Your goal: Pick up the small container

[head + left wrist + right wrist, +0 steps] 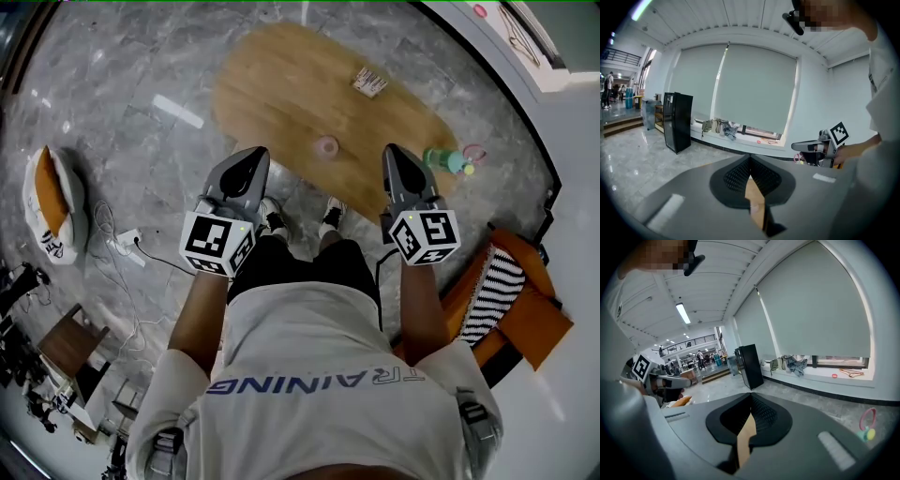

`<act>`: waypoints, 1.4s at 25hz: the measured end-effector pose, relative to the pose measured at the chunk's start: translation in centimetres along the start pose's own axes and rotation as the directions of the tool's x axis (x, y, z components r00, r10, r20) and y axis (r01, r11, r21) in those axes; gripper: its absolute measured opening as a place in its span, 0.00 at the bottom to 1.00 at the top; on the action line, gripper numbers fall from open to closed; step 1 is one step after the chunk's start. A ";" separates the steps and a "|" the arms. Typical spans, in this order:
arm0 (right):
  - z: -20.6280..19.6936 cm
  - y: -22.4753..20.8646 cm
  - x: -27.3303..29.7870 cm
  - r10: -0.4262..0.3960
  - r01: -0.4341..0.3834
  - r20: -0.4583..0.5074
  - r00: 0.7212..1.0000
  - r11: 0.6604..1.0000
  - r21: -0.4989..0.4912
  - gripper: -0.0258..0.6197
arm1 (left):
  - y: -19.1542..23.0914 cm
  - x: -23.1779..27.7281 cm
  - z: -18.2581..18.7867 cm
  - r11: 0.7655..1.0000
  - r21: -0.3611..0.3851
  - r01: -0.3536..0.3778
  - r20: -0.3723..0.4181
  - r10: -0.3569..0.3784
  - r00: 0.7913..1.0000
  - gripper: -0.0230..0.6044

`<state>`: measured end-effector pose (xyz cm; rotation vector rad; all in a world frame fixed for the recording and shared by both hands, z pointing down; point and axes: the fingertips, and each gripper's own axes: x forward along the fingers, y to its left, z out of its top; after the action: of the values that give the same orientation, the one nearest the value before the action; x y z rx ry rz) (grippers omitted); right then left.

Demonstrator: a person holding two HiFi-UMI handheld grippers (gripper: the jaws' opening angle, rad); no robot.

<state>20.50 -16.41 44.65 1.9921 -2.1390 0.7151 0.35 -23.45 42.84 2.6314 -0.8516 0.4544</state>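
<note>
The small container [325,146] is a pale pink cup standing on the near half of an oval wooden table [281,84]. My left gripper [255,153] is held level at the table's near left edge, left of the cup and well clear of it. Its jaws meet with nothing between them [750,161]. Over the table's near right part, right of the cup, my right gripper [390,150] is also shut and empty [751,399]. Neither gripper view shows the cup. Both point out across the room.
A green bottle [448,161] and a pink ring [473,150] lie at the table's right end, and a small printed box [370,82] sits farther back. An orange seat with a striped cushion [511,291] stands at right. A cushion [52,202] and a power strip [127,244] lie on the floor at left.
</note>
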 end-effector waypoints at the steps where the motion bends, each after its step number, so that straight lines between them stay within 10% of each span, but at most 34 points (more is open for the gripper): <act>1: -0.6 -0.2 0.4 0.000 0.000 -0.012 1.000 1.000 0.003 0.06 | 0.3 0.3 -0.6 1.000 -0.007 -0.002 -0.008 0.002 1.000 0.04; 12: -6.3 -1.7 3.6 0.006 -0.004 -0.103 0.995 1.000 0.021 0.10 | 1.8 3.7 -4.2 0.999 -0.036 -0.004 -0.048 0.002 0.999 0.04; 23: -6.6 0.6 4.0 0.044 -0.064 -0.185 0.982 0.993 -0.100 0.76 | 1.8 3.2 -3.4 0.998 -0.055 0.011 -0.051 -0.014 0.999 0.04; 35: -13.9 1.1 7.9 0.093 -0.133 -0.305 0.948 0.985 -0.113 0.92 | 2.4 3.9 -5.2 0.998 -0.062 0.005 -0.074 -0.009 0.997 0.04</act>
<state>15.46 -17.65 59.82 1.5901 -2.0712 0.8102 0.83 -25.12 49.52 2.5436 -0.8195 0.5123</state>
